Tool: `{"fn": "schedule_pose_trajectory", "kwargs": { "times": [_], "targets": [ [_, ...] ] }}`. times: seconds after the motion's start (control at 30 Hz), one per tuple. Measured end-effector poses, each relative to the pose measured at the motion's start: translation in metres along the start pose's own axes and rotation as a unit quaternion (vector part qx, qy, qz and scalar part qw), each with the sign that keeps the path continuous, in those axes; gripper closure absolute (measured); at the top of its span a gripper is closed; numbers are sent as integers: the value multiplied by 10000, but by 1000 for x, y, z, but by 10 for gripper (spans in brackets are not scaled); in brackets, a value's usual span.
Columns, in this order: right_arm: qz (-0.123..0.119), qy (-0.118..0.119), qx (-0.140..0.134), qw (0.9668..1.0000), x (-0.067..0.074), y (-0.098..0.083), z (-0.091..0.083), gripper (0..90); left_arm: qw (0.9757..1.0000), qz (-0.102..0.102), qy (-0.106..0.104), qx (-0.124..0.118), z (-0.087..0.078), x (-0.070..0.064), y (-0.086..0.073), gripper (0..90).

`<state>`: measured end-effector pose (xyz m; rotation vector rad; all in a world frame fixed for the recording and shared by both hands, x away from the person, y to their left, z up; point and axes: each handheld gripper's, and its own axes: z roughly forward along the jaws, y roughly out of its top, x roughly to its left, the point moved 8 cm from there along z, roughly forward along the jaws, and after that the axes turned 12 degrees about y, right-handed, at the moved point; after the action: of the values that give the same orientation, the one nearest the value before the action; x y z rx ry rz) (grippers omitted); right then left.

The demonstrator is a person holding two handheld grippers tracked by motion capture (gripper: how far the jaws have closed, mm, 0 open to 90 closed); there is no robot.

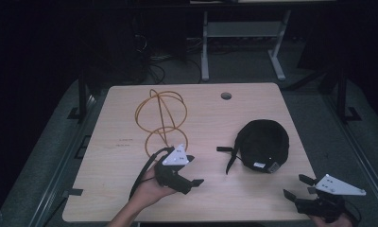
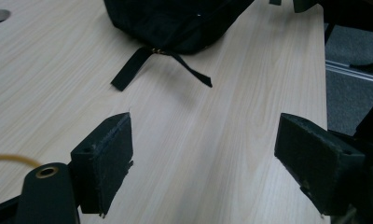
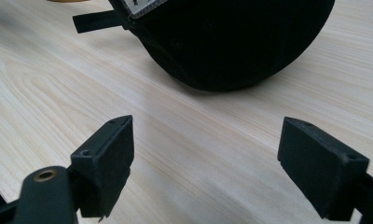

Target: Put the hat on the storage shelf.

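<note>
- A black cap is lying on the table, right of the middle, with its hollow side facing down, so whatever is inside it is hidden.
- Its strap is trailing out to the left onto the bare wood; in the left gripper view the strap is splitting into two loose ends that are resting flat on the table.
- A label is showing at the cap's near edge in the high view and at the top of the right gripper view.
- An orange wire stand is standing upright on the table behind the left gripper, well apart from the cap.
- The left gripper is hovering left of the cap, pointing towards it, with its jaws standing wide apart; nothing is sitting between them and they are touching nothing.
- In its own view the left gripper is looking along the wood at the strap ends, which are lying ahead of it.
- The right gripper is hanging at the table's near right corner, near the cap but apart from it.
- The right gripper is also gaping fully, holding nothing, with the cap lying just ahead of its jaws.
</note>
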<state>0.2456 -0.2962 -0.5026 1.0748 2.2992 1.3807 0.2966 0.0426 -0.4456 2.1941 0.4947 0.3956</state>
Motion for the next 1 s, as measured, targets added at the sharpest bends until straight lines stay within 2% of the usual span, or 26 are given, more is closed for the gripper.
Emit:
{"fn": "schedule_pose_trajectory", "kwargs": {
  "times": [0.33,0.53,0.57,0.63,0.77,1.0],
  "targets": [
    [-13,28,-17,10000,0,1,0,180,9992,207,-327,-28,22,-14,26,191],
    [-21,50,-38,10000,0,1,-1,181,9978,346,-557,-34,45,-27,46,197],
    [-21,50,-38,10000,0,1,-1,181,9978,346,-557,-34,45,-27,46,197],
    [7,62,-50,10000,0,2,-1,181,9968,359,-715,-15,57,-33,55,201],
    [-26,69,-63,10000,0,2,-1,182,9954,412,-862,-16,70,-39,67,214],
    [-43,90,-85,9999,0,2,-2,183,9929,704,-956,117,94,-54,84,239]
  ]
}}
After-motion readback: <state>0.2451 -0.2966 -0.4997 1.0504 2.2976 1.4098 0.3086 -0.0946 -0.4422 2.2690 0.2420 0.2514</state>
